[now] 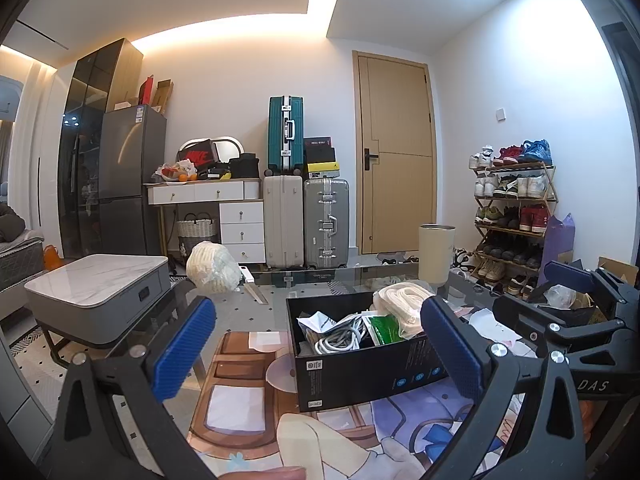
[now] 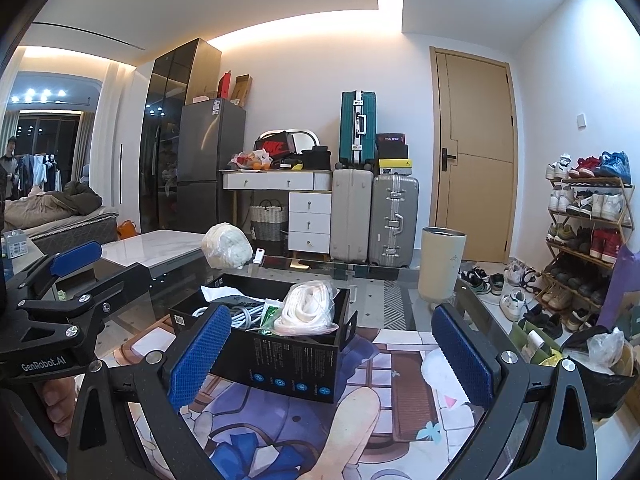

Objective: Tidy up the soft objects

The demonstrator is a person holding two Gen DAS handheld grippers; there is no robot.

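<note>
**Soft bundles: one in the box, one loose at the far edge**

Both hand-held grippers are wide open w/ nothing between the blue pads. Left hand-held gripper (image 1: 316, 348) hovers over the near part of the glass-topped table (image 1: 256, 308), facing the open black cardboard box (image 1: 360, 372). Right hand-held gripper (image 2: 332, 352) hangs just beside it, also facing the box.

Task things:
- Clear plastic bag of cream-white woven cord (image 2: 306, 308) lies in the box at its right end, on top, bulging above the rim.
- A second rounded bundle of cream-white cord in clear wrap (image 2: 226, 246) sits alone at the table's far edge, toward the far-left corner, well apart from the box.
- Also in the box: grey coiled cable (image 1: 340, 336), green sachet (image 1: 382, 328), white paper slip (image 1: 320, 320).

Handling, my read: both bundles look light, squashy, no fragile parts. Plastic film is prob. slick, so pads could slide if only film gets pinched. Better to bite across the fat middle so the jaws squeeze cord as well as film; expect it to deform and sag, esp. if gripped near an end. The far bundle is round and may roll when nudged, so close on it from both sides at once. Tall cream cylinder w/ metal rim (image 2: 442, 268) stands at the far-right edge; approx. clear of a reach to the bundle.
</note>
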